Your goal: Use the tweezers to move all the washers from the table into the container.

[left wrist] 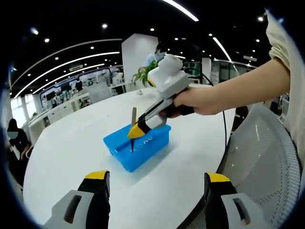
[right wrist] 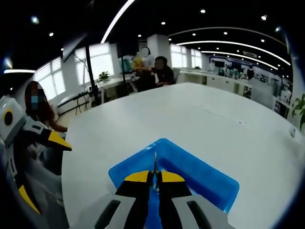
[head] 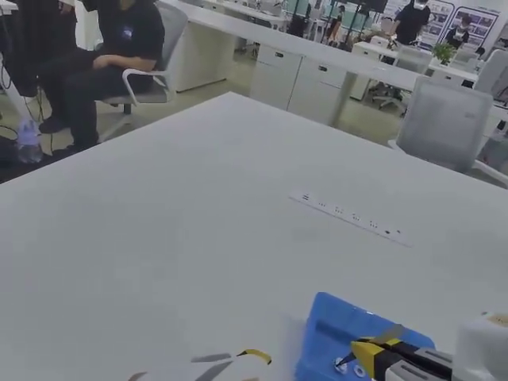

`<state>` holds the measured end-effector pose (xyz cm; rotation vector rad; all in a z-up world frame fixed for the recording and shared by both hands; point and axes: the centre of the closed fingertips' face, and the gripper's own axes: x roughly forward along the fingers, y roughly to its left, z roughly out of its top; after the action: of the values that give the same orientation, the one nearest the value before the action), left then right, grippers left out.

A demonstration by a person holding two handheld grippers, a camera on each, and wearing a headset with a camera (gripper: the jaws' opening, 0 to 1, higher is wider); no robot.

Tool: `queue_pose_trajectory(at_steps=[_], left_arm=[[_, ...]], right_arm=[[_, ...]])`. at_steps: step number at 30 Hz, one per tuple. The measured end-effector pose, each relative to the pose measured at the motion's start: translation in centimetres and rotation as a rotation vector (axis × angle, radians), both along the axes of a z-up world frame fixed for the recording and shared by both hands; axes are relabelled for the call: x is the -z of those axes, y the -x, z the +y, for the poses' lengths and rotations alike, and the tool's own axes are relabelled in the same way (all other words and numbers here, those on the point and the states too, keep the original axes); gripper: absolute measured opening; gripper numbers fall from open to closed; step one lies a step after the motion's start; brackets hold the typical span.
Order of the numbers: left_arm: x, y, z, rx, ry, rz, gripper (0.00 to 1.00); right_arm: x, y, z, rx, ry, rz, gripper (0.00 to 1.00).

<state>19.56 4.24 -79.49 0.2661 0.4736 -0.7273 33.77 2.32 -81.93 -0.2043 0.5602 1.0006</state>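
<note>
White table [head: 198, 238] is seen bearing a blue container [left wrist: 143, 162], washers [left wrist: 144, 141] inside. Tweezers [left wrist: 133, 126] are clamped by the right gripper [right wrist: 155, 177], tips at the container; the left gripper [left wrist: 157, 177] is held with jaws wide.

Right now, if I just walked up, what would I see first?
The bright blue container jumps out first, sitting on the big white table. Just above it, a hand holds the right gripper, which pinches thin tweezers pointing down into the container. Closer in, the left gripper hangs with its jaws wide apart.
</note>
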Motion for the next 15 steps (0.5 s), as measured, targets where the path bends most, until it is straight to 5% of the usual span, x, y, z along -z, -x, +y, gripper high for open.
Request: queue_pose_trajectory(at_steps=[15], left_arm=[[-0.2,0.2,-0.1,0.001,0.007,0.0,0.82]], right_arm=[[0.4,-0.2,2.3,-0.065,0.025,0.009,0.03]])
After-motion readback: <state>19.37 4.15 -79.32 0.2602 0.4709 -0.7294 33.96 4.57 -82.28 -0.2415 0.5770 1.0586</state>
